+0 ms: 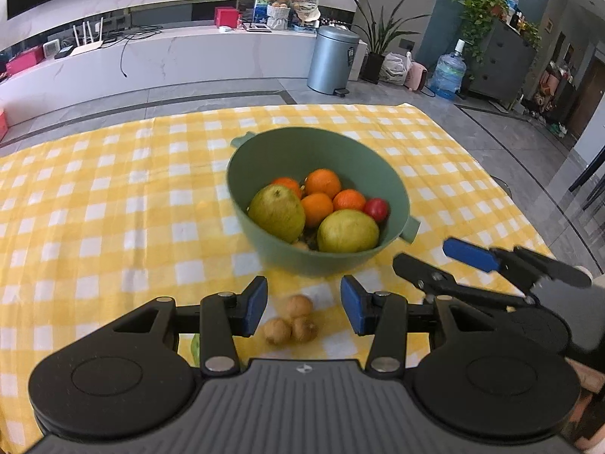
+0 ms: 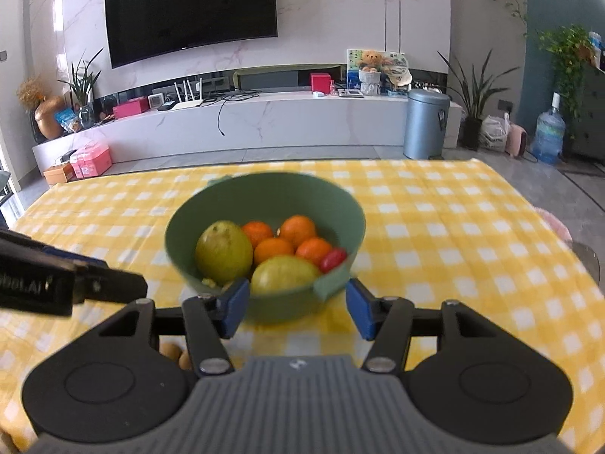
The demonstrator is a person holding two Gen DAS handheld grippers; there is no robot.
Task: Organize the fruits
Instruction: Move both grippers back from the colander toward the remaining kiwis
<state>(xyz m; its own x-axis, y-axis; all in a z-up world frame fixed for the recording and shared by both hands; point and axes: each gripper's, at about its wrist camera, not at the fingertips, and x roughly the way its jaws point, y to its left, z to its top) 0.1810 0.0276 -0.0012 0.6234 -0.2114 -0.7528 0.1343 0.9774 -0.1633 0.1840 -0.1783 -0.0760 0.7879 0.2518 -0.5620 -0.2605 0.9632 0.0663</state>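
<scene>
On the worktop (image 1: 94, 196), spread with a yellow checked cloth, the left gripper (image 1: 304, 308) hovers at the near edge with its jaws open and nothing between the pads. Just beyond its fingertips lie three small brown fruits (image 1: 290, 319) in a tight cluster, clear of the pads. Farther in stands a green bowl (image 1: 264, 151) holding two yellow-green fruits (image 1: 278, 212), four oranges (image 1: 322, 182) behind them, and one small red fruit (image 1: 376, 209) at its right side. A handle tab (image 1: 410, 229) juts from the bowl's near right rim. To the right, the right gripper (image 2: 297, 306) has its jaws open and empty; the tab sits just beyond them, untouched.
</scene>
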